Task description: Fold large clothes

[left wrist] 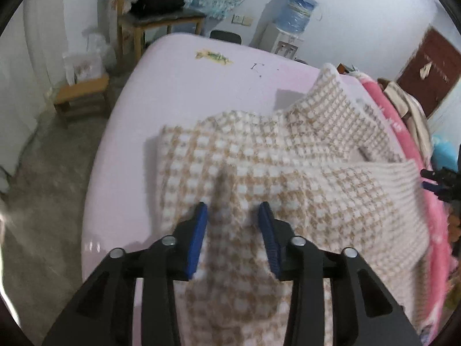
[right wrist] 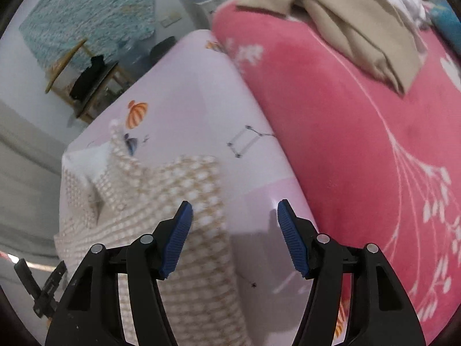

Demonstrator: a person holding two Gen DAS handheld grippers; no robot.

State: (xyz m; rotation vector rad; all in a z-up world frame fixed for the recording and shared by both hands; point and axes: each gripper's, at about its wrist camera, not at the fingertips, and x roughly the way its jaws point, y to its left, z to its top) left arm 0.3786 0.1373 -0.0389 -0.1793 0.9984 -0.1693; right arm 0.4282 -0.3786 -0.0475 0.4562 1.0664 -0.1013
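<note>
Left gripper jaws clamped on raised fold of checked sweater near bed front edge. Right gripper jaws open, empty, over sweater's edge beside pink blanket.

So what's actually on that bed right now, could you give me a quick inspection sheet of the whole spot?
Surface: pale pink bed sheet with small prints.
Job's things: beige-and-white checked garment, rumpled, partly folded.
Clutter: pink blanket; tan cloth on it.
Grippers: left claw, garment bunched between its fingers, grip uncertain; right claw open, holding nothing.
Cables: nothing seen.
Surroundings: water dispenser, wooden stool, wooden table.
</note>
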